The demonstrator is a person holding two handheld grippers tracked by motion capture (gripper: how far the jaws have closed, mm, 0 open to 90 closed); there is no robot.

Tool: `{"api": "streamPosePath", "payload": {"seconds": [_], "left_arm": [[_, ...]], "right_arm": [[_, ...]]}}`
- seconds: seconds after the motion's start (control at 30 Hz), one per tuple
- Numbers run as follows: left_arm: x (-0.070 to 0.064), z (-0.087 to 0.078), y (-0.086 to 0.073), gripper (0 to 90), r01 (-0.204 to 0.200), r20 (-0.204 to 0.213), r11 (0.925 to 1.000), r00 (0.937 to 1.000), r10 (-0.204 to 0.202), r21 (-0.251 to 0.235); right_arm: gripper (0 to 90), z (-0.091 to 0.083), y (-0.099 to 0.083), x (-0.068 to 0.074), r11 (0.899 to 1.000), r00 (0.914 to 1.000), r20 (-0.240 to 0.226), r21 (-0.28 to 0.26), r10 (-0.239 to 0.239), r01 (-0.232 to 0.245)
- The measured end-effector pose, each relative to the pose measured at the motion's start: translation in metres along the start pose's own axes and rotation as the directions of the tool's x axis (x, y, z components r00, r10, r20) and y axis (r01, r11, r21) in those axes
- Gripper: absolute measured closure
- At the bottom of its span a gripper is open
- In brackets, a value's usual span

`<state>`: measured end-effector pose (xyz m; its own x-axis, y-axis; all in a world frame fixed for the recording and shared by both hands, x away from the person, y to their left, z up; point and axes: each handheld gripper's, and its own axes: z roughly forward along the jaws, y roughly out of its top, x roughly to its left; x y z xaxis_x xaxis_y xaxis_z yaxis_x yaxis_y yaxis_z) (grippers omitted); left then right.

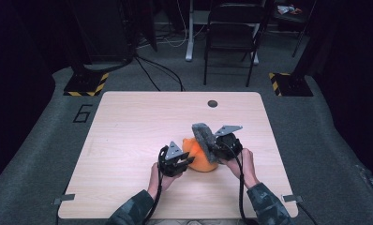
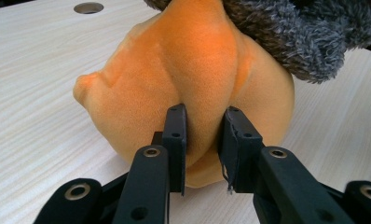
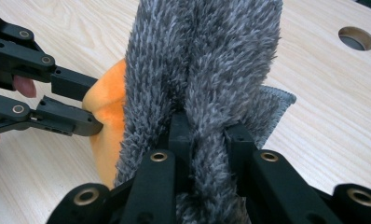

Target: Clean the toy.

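An orange plush cloth (image 1: 199, 159) lies bunched on the wooden table (image 1: 128, 136), with a fuzzy grey cloth (image 1: 204, 138) draped over its right side. My left gripper (image 1: 183, 163) is shut on a fold of the orange cloth (image 2: 193, 88); the fold is pinched between its two black jaws (image 2: 203, 140). My right gripper (image 1: 216, 149) is shut on the grey cloth (image 3: 207, 60), which rises upright between its jaws (image 3: 207, 140). The left gripper (image 3: 88, 105) also shows in the right gripper view, biting the orange cloth (image 3: 110, 116).
A round cable hole (image 1: 212, 103) sits near the table's far edge. A black folding chair (image 1: 231, 37) and stands with yellow-black striped bases (image 1: 86, 84) stand on the grey carpet beyond the table. The left half of the table is bare wood.
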<state>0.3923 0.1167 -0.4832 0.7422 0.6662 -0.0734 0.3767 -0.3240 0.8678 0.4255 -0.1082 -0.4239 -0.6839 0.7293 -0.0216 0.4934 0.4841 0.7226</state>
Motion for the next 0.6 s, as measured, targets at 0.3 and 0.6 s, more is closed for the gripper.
{"api": "streamPosePath", "payload": {"seconds": [0.3, 0.6], "left_arm": [[0.001, 0.000, 0.000, 72.5, -0.012, 0.004, 0.9999, 0.9999, 0.012, 0.002], [0.002, 0.000, 0.000, 72.5, -0.002, 0.010, 1.0000, 1.0000, 0.002, -0.001]], "right_arm": [[77.1, -0.001, -0.007, -0.003, 1.000, 0.9997, -0.012, -0.007, 0.019, -0.019], [77.1, 0.001, -0.015, -0.016, 0.997, 0.9968, -0.017, 0.019, 0.078, -0.078]]}}
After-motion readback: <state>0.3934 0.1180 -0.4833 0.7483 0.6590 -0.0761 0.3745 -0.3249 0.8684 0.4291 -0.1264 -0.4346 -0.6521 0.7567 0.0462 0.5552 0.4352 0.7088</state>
